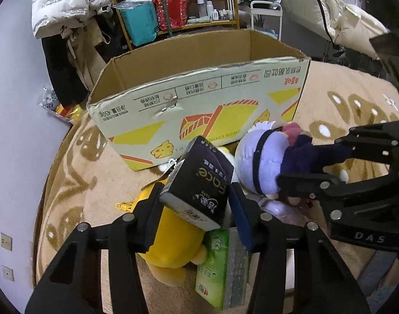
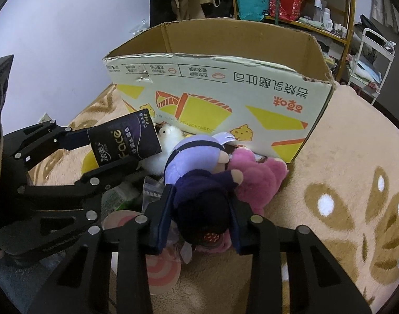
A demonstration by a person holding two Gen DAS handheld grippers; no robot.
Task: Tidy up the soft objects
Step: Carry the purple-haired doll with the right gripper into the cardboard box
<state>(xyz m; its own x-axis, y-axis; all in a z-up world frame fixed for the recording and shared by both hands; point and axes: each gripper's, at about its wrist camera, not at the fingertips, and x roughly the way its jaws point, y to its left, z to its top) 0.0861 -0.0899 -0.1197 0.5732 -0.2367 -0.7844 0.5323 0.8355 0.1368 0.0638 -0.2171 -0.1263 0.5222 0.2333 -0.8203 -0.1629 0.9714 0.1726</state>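
My left gripper [image 1: 196, 204] clamps a dark tissue pack [image 1: 199, 183]; my right gripper [image 2: 199, 222] clamps a lavender-headed doll [image 2: 199, 172] by its navy body. The open cardboard box [image 1: 199, 104] stands just ahead of both, on the beige blanket [image 2: 330, 235].

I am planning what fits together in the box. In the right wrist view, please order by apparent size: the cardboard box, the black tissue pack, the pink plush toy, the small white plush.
Largest to smallest:
1. Printed cardboard box
2. Pink plush toy
3. Black tissue pack, close to the pink toy, so unsure
4. Small white plush, partly hidden
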